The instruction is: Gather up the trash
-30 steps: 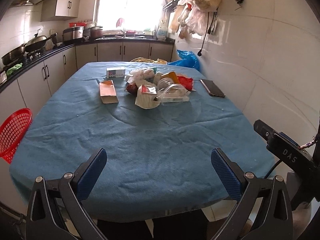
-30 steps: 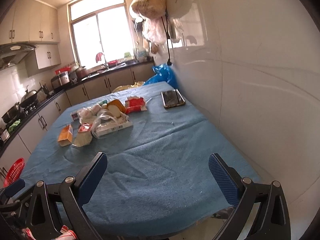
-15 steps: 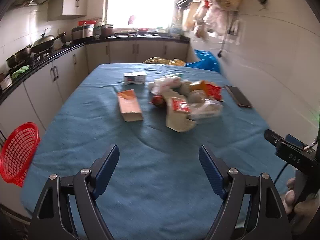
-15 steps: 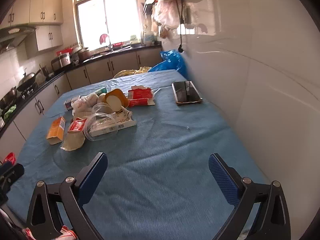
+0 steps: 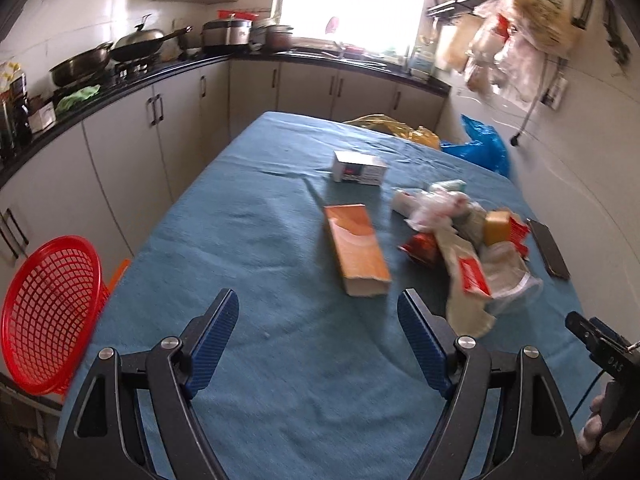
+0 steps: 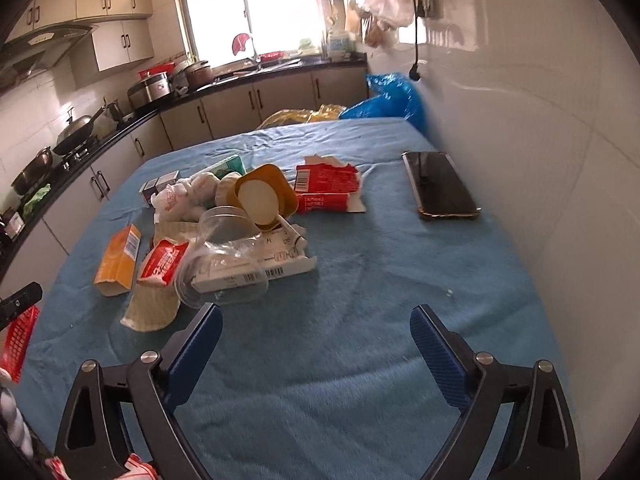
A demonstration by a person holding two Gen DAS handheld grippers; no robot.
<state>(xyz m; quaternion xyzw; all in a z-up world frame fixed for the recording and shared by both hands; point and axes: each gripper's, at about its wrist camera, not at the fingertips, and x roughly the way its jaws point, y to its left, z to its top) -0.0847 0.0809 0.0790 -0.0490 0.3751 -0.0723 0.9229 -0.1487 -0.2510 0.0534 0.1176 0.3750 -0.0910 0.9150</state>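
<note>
Trash lies heaped on the blue tablecloth (image 5: 248, 232): an orange carton (image 5: 356, 250), a small white box (image 5: 359, 167), crumpled wrappers (image 5: 434, 204) and a cream pouch with a red label (image 5: 468, 280). The right wrist view shows the same heap: a clear plastic cup (image 6: 224, 256), a yellow lidded tub (image 6: 264, 196), a torn red carton (image 6: 328, 186) and the orange carton (image 6: 119, 258). My left gripper (image 5: 318, 332) is open and empty, just short of the orange carton. My right gripper (image 6: 316, 340) has nothing between its jaws, which are closing slightly, and sits near the cup.
A red mesh basket (image 5: 48, 312) stands off the table's left side. A dark phone (image 6: 440, 186) lies by the white wall on the right. Kitchen counters with pots run along the left and far side. Blue and yellow bags (image 6: 384, 98) sit beyond the far edge.
Both grippers have moved forward over the table toward the trash heap, which now looms larger. The left jaws have narrowed; the right jaws have narrowed a little.
</note>
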